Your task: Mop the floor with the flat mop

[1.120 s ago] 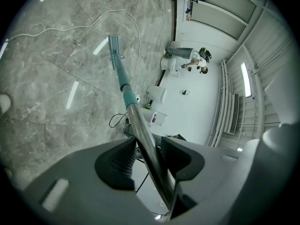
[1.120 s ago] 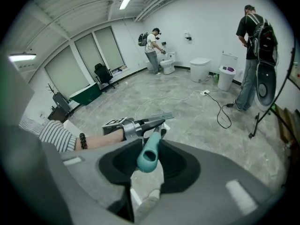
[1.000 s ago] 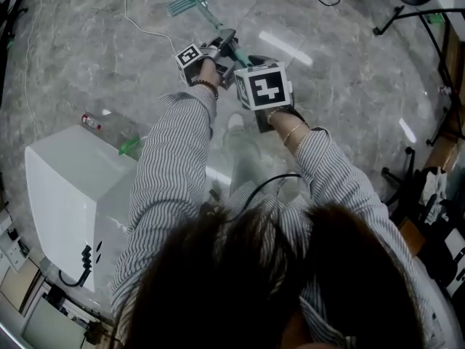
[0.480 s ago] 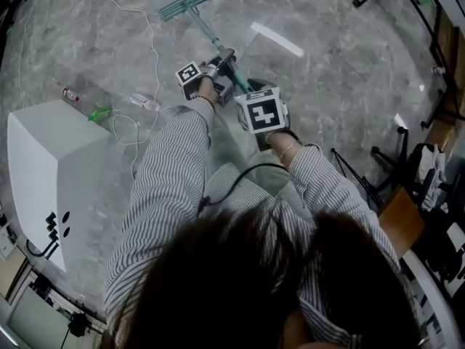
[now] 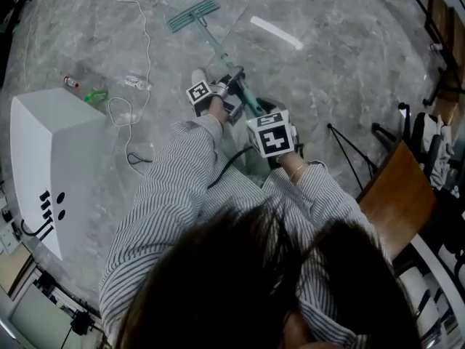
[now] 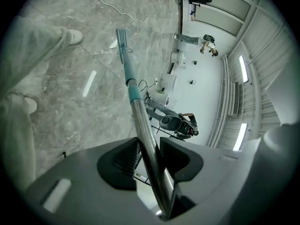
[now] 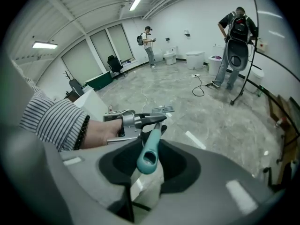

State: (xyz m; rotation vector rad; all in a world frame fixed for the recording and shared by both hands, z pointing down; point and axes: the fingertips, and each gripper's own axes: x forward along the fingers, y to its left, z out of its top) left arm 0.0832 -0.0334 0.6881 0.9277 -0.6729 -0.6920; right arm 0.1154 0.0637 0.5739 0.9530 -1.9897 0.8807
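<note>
Flat mop [image 5: 193, 14]: the head is lying on the floor [image 5: 327, 71], far and left. You are clamping the steel pole [image 6: 140, 125] in the left gripper [image 6: 150, 156], whose jaws have just been closing. The right gripper [image 7: 149, 165] is pinching the teal end [image 7: 148, 154]. Likely light, stiff and slick on the metal, so the teal grip is giving you the surer hold.

**A:** Head view, left side: which items are shown?

**B:** A white cabinet [image 5: 51, 151]. Near its far corner lie a small red-capped bottle [image 5: 70, 83] and a green object [image 5: 94, 96]. A white cable [image 5: 147, 46] trails past them.

**A:** And at the right edge?

**B:** A brown wooden panel [image 5: 396, 195], tilted, with black stand legs [image 5: 349, 145] beside it.

**A:** Right gripper view, background?

**B:** Two standing people, one far off [image 7: 149, 45] and one at the right [image 7: 237, 41]. White toilets [image 7: 194, 58] stand along the wall, and a black office chair [image 7: 114, 63] by the windows.
</note>
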